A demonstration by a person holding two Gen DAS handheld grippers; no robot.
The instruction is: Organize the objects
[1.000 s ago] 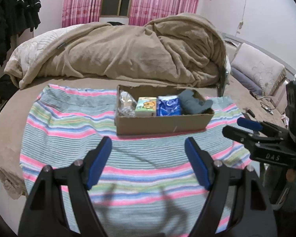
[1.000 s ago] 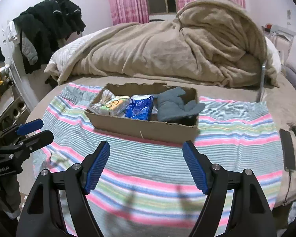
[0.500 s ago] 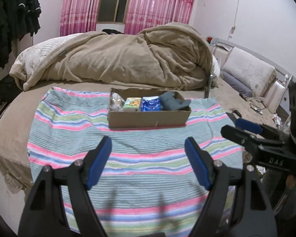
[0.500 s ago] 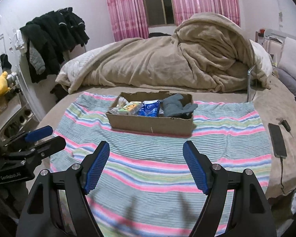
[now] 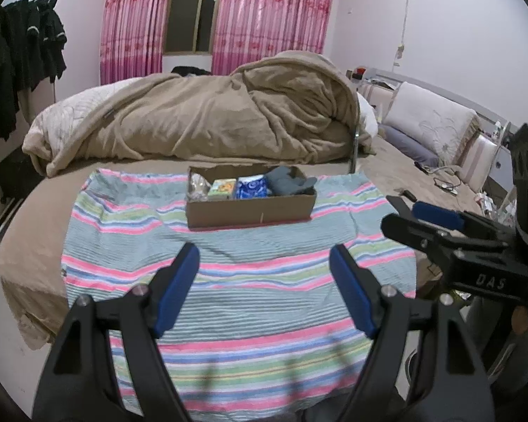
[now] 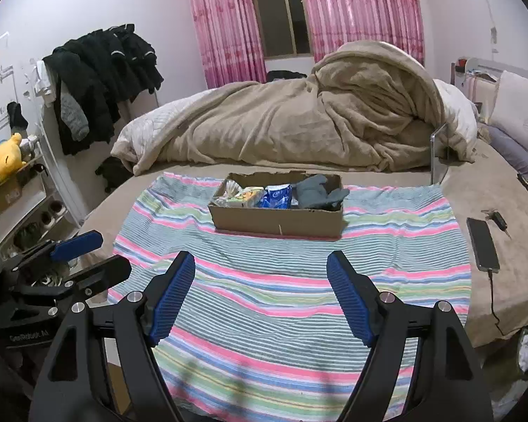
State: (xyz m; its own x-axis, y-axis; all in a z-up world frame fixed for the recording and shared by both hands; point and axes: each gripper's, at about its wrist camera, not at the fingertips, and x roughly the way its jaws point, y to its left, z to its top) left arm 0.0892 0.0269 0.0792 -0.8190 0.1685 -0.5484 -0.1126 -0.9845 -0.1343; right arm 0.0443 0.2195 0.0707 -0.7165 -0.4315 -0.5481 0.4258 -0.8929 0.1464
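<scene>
A shallow cardboard box (image 5: 250, 211) (image 6: 278, 223) stands on a striped towel (image 5: 243, 281) (image 6: 292, 281) on the bed. In it lie a clear crinkly bag (image 5: 198, 185), a green-yellow packet (image 5: 221, 189) (image 6: 247, 197), a blue packet (image 5: 251, 187) (image 6: 277, 196) and grey gloves (image 5: 288, 181) (image 6: 316, 193). My left gripper (image 5: 264, 288) is open and empty, well back from the box. My right gripper (image 6: 262, 292) is open and empty too, also well back. Each gripper shows at the edge of the other's view.
A heaped beige blanket (image 5: 207, 123) (image 6: 299, 123) lies behind the box. A phone on a cable (image 6: 482, 244) lies right of the towel. Pillows (image 5: 429, 126) are at the right. Dark coats (image 6: 98, 81) hang at the left, by a shelf with a yellow plush toy (image 6: 7, 158).
Both grippers have drawn back from the box and risen, so the box looks smaller and farther. Both stay open and empty. The box and its contents have not moved.
</scene>
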